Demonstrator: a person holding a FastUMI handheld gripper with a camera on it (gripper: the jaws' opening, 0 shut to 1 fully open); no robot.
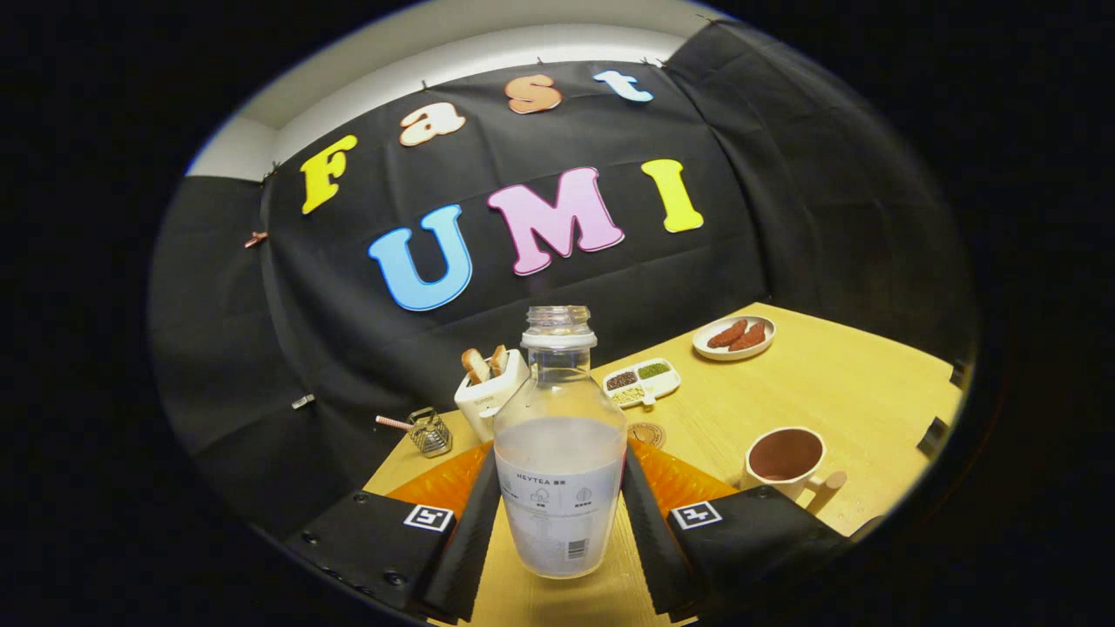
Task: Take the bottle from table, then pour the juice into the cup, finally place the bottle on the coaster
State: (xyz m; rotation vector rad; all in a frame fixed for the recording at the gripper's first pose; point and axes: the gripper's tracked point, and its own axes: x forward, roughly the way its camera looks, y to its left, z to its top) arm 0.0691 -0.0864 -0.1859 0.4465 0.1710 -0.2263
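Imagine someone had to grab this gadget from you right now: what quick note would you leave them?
Gripper: both fingers press the sides of the bottle, which sits between them, upright, cap off, about half full of pale juice.
Cup: on the table, ahead and to the right of the fingers; I cannot tell if there is juice in it.
Coaster: small round mat just beyond the bottle, bare.
Done: bottle gripped; whether it is lifted yet I cannot tell.
Left: pour into the cup, then stand the bottle on the coaster.
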